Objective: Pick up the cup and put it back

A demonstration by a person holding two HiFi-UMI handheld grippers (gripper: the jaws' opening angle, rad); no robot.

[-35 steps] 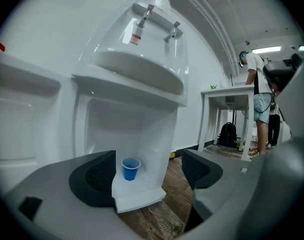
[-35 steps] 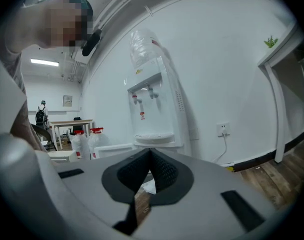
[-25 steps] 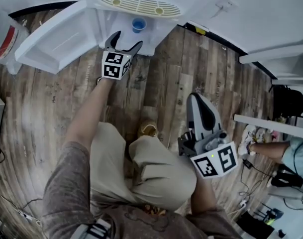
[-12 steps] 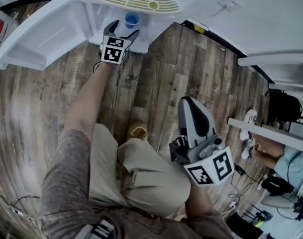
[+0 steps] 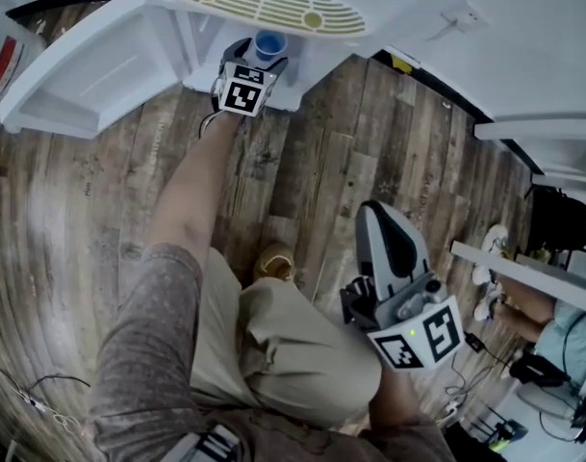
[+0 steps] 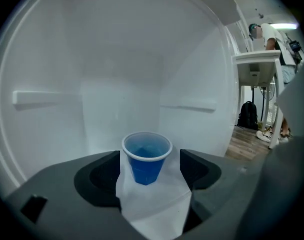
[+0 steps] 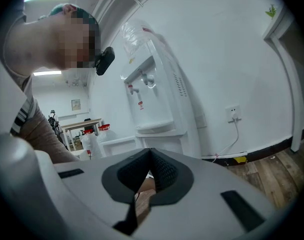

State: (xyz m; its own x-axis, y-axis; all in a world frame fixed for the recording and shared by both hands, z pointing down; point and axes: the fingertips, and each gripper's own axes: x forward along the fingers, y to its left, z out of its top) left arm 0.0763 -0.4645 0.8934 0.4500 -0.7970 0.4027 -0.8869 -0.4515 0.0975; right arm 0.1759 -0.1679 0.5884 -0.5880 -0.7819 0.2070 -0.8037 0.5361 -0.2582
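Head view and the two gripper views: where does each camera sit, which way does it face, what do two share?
Head view: on the person's head, facing down at the wood floor; arms, knees, left gripper, right gripper show.
Left gripper view: on that gripper, facing into a white compartment; open jaws flank the blue cup.
Right gripper view: on that gripper, facing the water dispenser; jaws together.
Shared: head and left gripper views show the cup.

Cup base behind left hand-held gripper
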